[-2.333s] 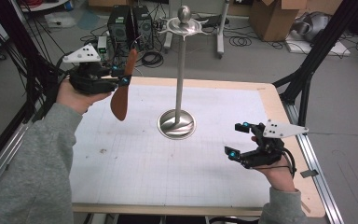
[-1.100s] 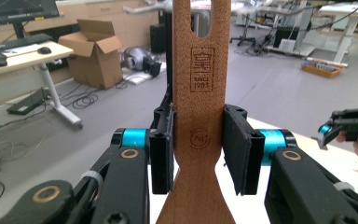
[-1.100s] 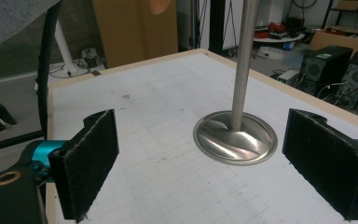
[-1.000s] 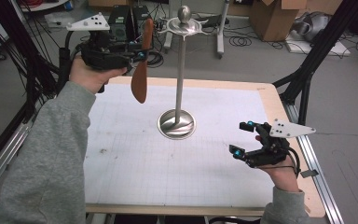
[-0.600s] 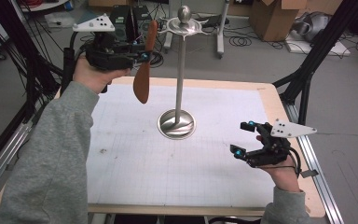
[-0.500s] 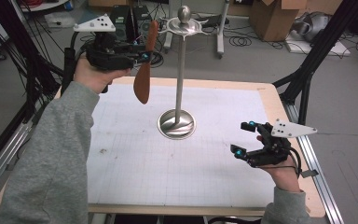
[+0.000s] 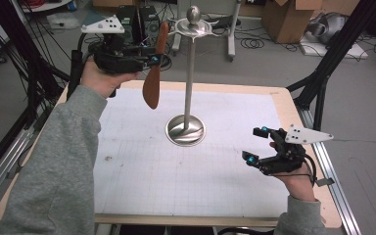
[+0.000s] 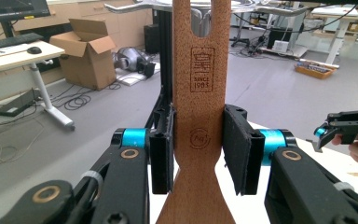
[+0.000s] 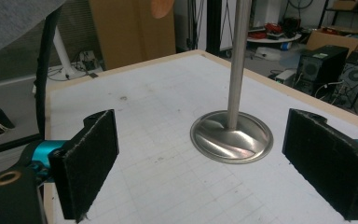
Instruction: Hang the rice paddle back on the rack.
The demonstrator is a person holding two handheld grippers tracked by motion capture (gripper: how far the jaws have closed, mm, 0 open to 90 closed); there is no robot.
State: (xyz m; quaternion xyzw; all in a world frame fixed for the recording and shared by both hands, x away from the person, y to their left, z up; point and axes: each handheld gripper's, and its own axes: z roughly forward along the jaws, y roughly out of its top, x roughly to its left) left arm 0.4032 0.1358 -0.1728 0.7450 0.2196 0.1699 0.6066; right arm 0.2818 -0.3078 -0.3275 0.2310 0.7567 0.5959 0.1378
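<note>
A brown wooden spatula (image 7: 153, 73) with a slotted upper end hangs upright in the air left of the steel stand's top. My left gripper (image 7: 152, 60) is shut on its neck, raised high at the table's far left. In the left gripper view the spatula (image 8: 199, 112) is clamped between both black pads (image 8: 161, 149), its notch just below the stand's arms (image 8: 135, 5). The steel stand (image 7: 190, 73) rises from a round base (image 7: 185, 130) at mid table. My right gripper (image 7: 256, 146) stands open low at the right; in the right gripper view the gripper (image 9: 214, 158) faces the base (image 9: 231, 135).
The white gridded mat (image 7: 186, 161) covers a wood-edged table (image 7: 301, 127). Black frame struts (image 7: 323, 73) stand at the right and left sides. Beyond the table lie cardboard boxes (image 7: 286, 19), cables and computer cases on the floor.
My left gripper has lifted the spatula up and rightward toward the top of the stand. The right gripper has barely moved.
</note>
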